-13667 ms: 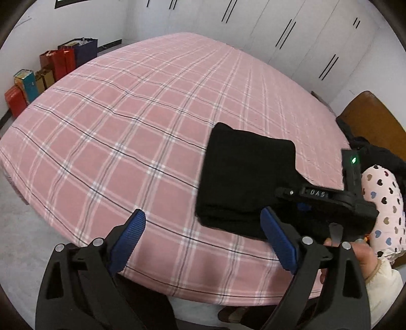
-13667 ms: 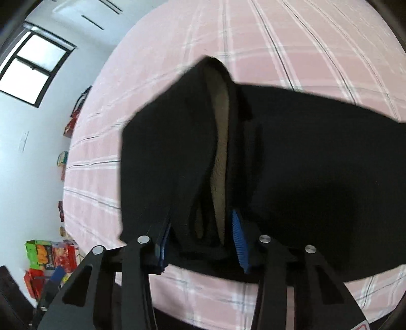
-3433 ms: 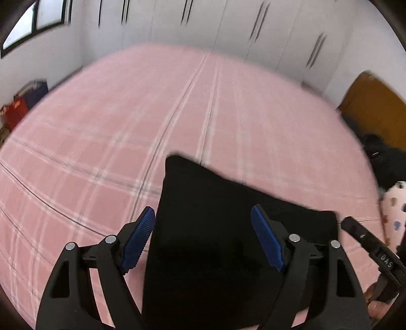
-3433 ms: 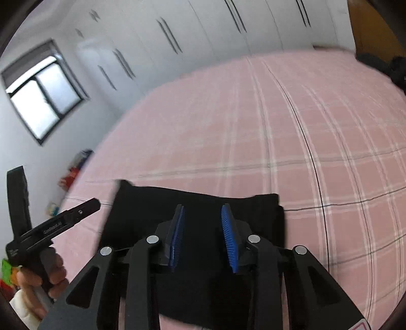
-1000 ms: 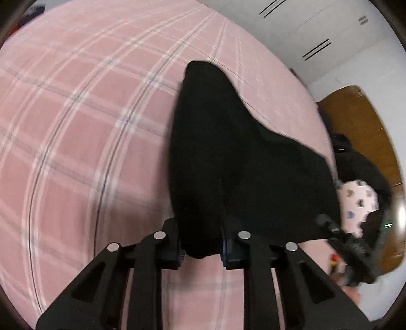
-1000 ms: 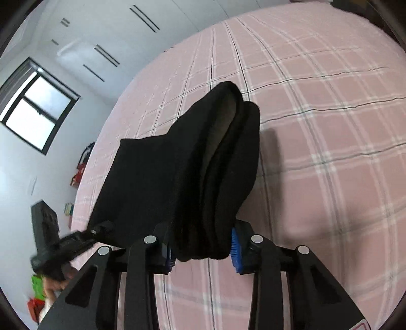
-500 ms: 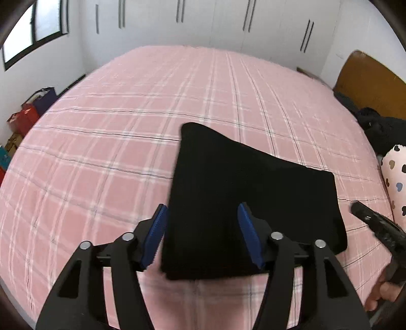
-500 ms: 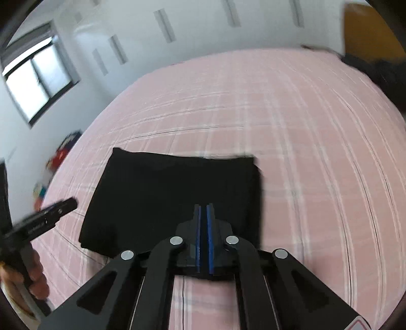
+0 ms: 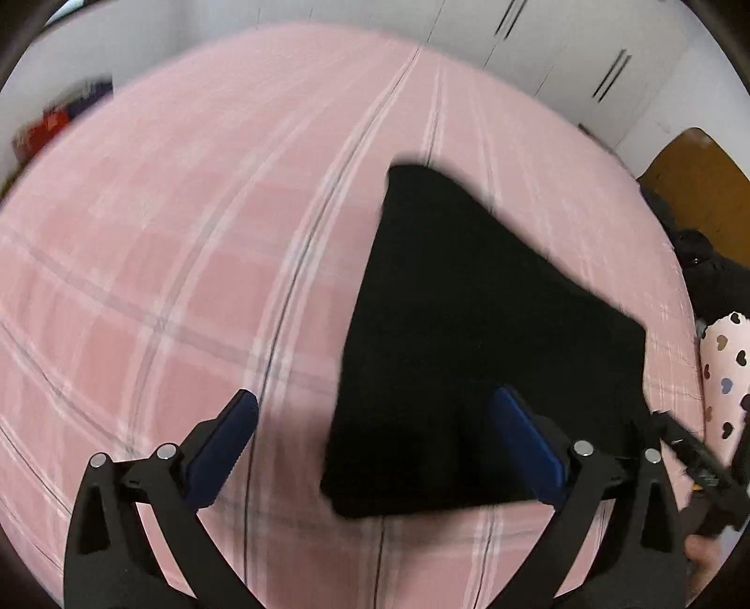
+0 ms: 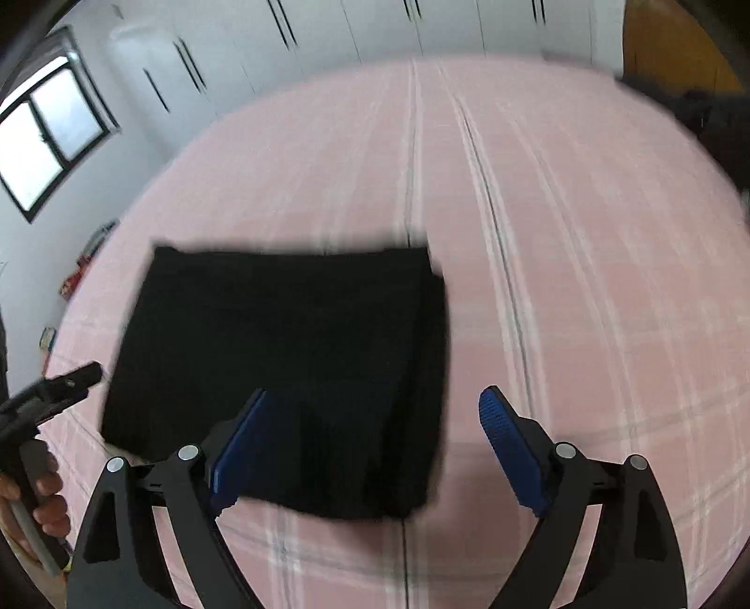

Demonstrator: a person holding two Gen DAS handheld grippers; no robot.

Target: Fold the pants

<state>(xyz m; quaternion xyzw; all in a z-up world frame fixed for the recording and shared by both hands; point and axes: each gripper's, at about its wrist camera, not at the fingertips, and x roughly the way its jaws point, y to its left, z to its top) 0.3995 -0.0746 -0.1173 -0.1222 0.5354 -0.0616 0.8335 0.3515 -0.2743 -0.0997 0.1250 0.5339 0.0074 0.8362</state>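
Note:
The black pants [image 9: 473,337] lie folded into a flat rectangle on the pink checked bed [image 9: 164,243]; they also show in the right wrist view [image 10: 290,356]. My left gripper [image 9: 375,445] is open and empty, hovering over the near left corner of the pants. My right gripper [image 10: 370,449] is open and empty, above the near right part of the pants. Each view shows the other gripper at its edge: the right one [image 9: 698,473] and the left one [image 10: 47,389]. Both views are blurred by motion.
White wardrobe doors [image 10: 328,28] stand behind the bed. A wooden headboard [image 9: 698,187] with dark clothes [image 9: 712,276] and a heart-print cloth [image 9: 726,375] is at the right. Coloured bags [image 9: 51,122] stand on the floor at the left. A window [image 10: 47,140] is on the left wall.
Both grippers have opened wider; the right one was shut half a second ago. The pants, held up a second ago, now lie flat on the bed. Both cameras are moving.

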